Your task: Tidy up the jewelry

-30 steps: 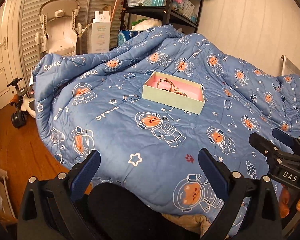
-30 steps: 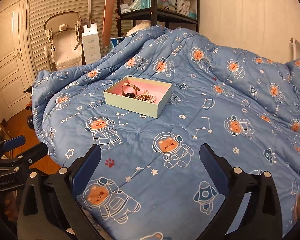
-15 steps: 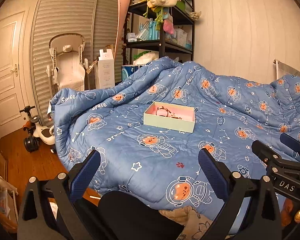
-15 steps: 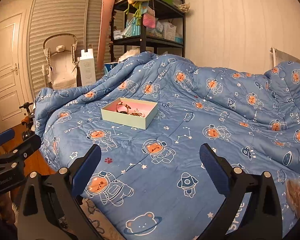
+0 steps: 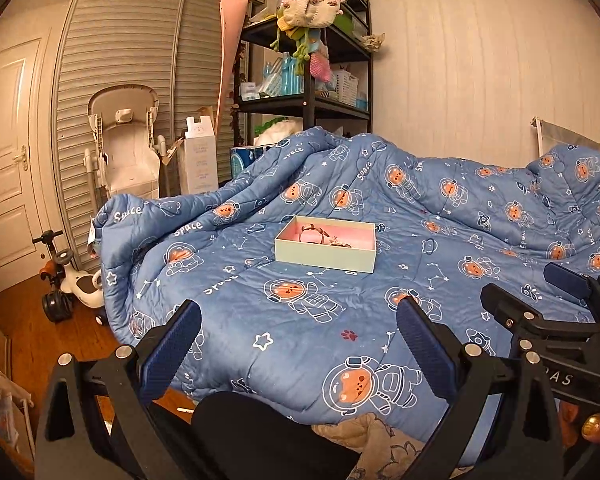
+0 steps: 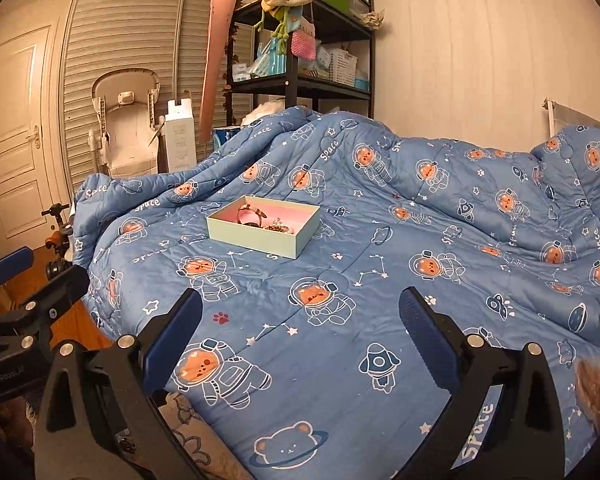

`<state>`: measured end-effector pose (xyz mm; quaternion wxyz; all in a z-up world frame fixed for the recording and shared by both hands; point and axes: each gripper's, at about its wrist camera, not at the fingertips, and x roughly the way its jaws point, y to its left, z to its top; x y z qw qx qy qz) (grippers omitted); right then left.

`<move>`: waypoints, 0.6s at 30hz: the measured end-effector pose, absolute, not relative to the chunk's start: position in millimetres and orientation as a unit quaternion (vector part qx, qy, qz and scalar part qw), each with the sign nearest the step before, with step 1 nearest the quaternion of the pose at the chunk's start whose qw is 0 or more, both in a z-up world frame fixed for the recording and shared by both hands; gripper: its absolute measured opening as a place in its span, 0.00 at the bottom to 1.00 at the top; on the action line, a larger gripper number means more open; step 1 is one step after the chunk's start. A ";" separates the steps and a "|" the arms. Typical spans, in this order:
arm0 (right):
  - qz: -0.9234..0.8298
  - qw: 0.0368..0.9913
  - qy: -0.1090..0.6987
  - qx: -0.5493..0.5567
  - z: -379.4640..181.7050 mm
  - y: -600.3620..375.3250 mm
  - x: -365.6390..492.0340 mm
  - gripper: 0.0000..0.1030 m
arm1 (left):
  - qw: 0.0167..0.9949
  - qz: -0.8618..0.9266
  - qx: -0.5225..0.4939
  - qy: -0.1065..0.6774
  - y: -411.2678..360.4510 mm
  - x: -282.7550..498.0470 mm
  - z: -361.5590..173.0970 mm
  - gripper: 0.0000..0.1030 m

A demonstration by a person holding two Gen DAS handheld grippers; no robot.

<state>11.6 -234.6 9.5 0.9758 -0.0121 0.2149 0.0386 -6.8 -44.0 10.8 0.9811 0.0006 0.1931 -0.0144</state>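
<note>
From the left wrist, the left gripper [image 5: 298,340] hangs with jaws spread wide and empty, well back from the pale green box [image 5: 326,254] that sits flat on the blue quilt [image 5: 300,320]. The jewelry [image 5: 320,236] lies inside, on the pink lining, kept together by the walls.

From the right wrist, the right gripper [image 6: 300,330] is likewise released and empty, held low near the bed's edge. The box [image 6: 260,236] holds a watch-like band [image 6: 249,216] beside a tangled chain [image 6: 280,226].

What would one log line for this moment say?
left hand-held gripper: open, empty | right hand-held gripper: open, empty | jewelry: inside open box on blue quilt
</note>
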 end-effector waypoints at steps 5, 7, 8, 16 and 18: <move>0.041 0.976 0.212 -0.016 9.9 -233.1 10.5 0.94 | 0.980 -0.014 0.006 0.196 -45.6 -6.1 10.6 0.93; 0.041 0.976 0.212 -0.015 10.0 -233.3 10.8 0.94 | 0.980 -0.012 0.005 0.197 -45.0 -5.4 10.8 0.93; 0.041 0.976 0.213 -0.016 9.9 -233.1 10.9 0.94 | 0.980 -0.011 0.006 0.198 -44.8 -5.3 10.6 0.93; 0.039 0.975 0.216 -0.018 9.9 -231.5 11.1 0.94 | 0.980 -0.011 0.008 0.201 -45.3 -4.5 10.0 0.93; 0.039 0.975 0.216 -0.020 9.8 -231.5 11.1 0.94 | 0.980 -0.010 0.008 0.201 -45.3 -4.5 10.1 0.93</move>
